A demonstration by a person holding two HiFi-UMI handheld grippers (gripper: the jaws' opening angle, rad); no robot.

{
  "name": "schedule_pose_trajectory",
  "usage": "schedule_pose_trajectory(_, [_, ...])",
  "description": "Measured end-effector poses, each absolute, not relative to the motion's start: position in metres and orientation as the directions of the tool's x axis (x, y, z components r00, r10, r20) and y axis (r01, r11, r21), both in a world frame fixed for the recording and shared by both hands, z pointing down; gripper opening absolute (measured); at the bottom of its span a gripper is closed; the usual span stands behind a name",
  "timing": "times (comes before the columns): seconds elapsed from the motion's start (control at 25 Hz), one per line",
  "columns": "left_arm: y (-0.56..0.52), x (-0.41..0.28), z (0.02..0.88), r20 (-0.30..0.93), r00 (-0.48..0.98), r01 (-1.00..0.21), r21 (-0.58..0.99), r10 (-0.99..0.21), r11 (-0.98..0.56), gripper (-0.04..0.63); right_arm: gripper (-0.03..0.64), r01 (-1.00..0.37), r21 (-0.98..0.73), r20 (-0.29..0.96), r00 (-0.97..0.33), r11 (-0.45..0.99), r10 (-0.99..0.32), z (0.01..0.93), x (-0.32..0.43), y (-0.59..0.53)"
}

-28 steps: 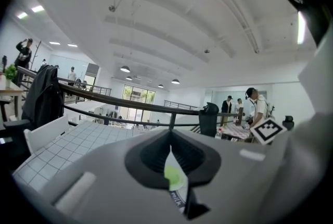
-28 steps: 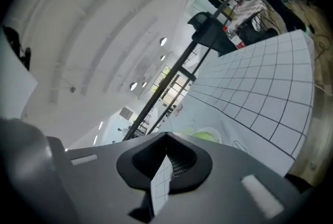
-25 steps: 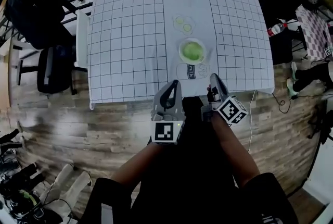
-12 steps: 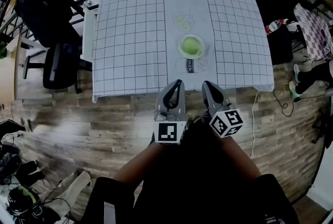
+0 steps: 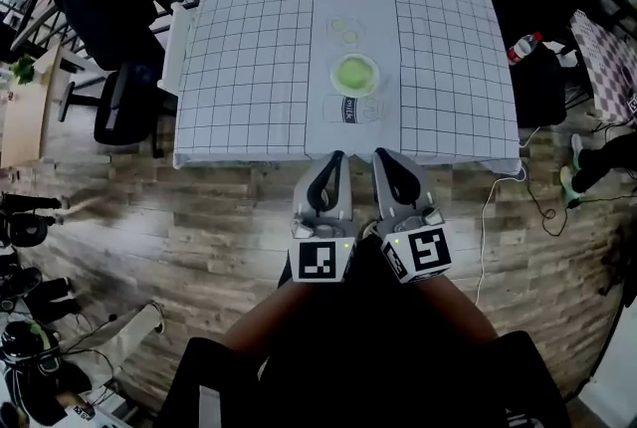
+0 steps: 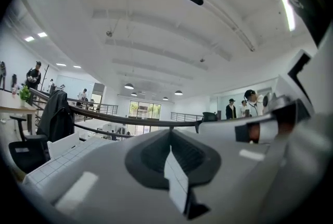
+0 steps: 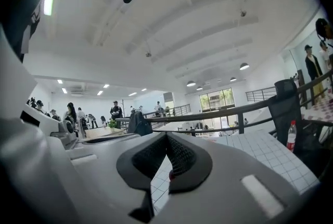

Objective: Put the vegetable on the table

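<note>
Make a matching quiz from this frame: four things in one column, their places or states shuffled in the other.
Things:
1. green dish
2. bottle
3. black chair
4. left gripper

Places or states:
A. left of the table
B. shut, empty, by the table's front edge
C. middle of the table
D. right of the table, off it

Pairs: 1-C, 2-D, 3-A, 4-B

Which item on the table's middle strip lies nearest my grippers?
The pale, dark-labelled item by the near edge; the green dish lies farther back.
</note>
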State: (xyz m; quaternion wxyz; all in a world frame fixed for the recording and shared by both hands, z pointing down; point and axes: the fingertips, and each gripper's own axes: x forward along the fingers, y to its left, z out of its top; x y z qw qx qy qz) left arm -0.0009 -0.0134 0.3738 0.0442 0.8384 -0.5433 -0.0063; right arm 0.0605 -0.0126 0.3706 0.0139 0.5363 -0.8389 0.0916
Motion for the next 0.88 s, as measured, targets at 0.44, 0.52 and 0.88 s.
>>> schedule_pose_trajectory(0.44, [0.023,0.042,0.35,-0.007,0.389,-0.919,0.068,-0.921,-0.388,0.009,-0.005,-0.918,-0.096,0.084,-0.392,0.384,-0.916,0.315,0.112,0.019])
schedule_pose_trajectory(0.52, [0.025,0.046,0.347,-0.01,0.382,-0.921,0.077,-0.924,-0.381,0.009,-0.005,-0.916,-0.059,0.044,-0.4,0.397,-0.915,0.292,0.118,0.02])
schedule_pose_trajectory(0.88, [0.035,0.058,0.336,-0.034,0.378,-0.924,0.053,-0.925,-0.379,0.009,-0.005,-0.927,-0.038,0.086,-0.375,0.373,-0.923,0.328,0.121,0.03])
